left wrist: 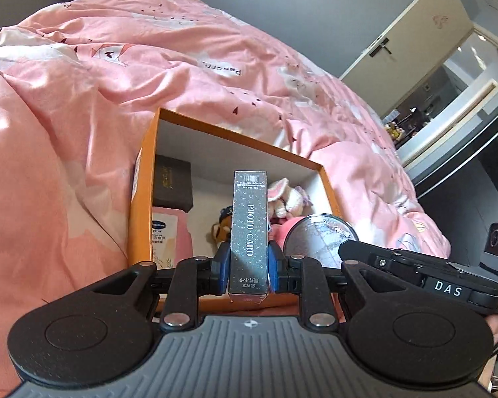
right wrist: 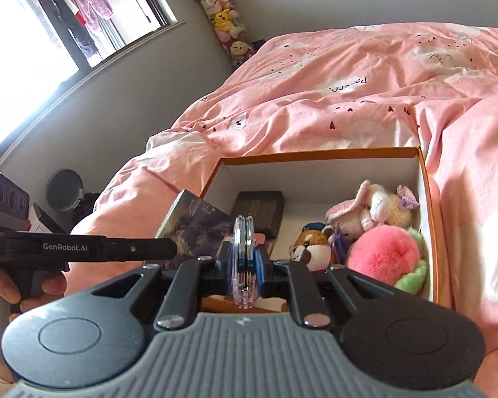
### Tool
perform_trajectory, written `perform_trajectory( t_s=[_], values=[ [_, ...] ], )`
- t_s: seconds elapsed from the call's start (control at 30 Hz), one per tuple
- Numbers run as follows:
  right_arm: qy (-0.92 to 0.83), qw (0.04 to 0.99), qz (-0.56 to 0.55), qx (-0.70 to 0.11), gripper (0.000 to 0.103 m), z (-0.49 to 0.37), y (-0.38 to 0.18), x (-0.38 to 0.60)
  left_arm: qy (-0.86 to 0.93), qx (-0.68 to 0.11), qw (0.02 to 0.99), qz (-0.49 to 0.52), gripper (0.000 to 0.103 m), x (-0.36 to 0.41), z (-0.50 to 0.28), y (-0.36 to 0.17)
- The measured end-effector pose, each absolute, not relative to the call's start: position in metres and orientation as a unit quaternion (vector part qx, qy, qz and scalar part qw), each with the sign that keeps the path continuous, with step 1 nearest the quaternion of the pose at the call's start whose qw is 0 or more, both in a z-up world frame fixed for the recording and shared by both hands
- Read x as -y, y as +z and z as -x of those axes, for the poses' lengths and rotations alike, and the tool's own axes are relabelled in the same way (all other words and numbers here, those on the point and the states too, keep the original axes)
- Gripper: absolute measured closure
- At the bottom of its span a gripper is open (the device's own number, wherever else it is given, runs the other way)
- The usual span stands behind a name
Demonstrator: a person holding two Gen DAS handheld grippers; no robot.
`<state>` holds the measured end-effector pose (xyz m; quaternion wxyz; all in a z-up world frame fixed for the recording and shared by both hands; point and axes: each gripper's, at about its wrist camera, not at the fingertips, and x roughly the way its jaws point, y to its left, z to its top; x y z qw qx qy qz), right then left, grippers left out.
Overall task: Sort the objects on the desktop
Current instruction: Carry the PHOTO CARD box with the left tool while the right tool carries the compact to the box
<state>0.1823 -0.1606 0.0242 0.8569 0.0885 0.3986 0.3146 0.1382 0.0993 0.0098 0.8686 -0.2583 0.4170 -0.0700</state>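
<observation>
2 tools over the orange box (left wrist: 142, 179): left tool (left wrist: 249, 265) grips a photo-card pack (left wrist: 249, 225), right tool (right wrist: 244, 265) a round clear case (right wrist: 244, 248).

Counted around the orange box (right wrist: 428, 179):
Grippers you hold above it: two, left gripper (left wrist: 249, 265) and right gripper (right wrist: 245, 262).
Card packs: one, the photo card box (left wrist: 249, 229).
Round clear cases: one (right wrist: 244, 258).
Inside it, plush toys: three, bunny (right wrist: 375, 209), bear (right wrist: 312, 243), pink peach (right wrist: 385, 253).
Inside it, dark boxes: one (right wrist: 259, 209).

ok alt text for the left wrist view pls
The left gripper holds a glittery photo card box upright over an open orange box on a pink duvet. Plush toys lie inside it.
</observation>
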Motion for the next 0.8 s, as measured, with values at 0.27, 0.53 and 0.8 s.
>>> perform_trajectory(
  t_s=[0.27, 0.53, 0.8],
  values=[
    [0.294, 0.84, -0.106, -0.443, 0.088, -0.222, -0.017, 0.144, -0.026, -0.466, 0.854, 0.229, 0.077, -0.083, -0.177, -0.027],
    [0.282, 0.822, -0.09, -0.487, 0.088, -0.231, -0.051, 0.128, 0.002, -0.507, 0.842, 0.186, 0.077, -0.063, -0.187, -0.047],
    [0.268, 0.804, -0.091, -0.524, 0.088, -0.235, -0.071, 0.124, 0.007, -0.539, 0.824, 0.174, 0.077, -0.054, -0.189, -0.058]
  ],
)
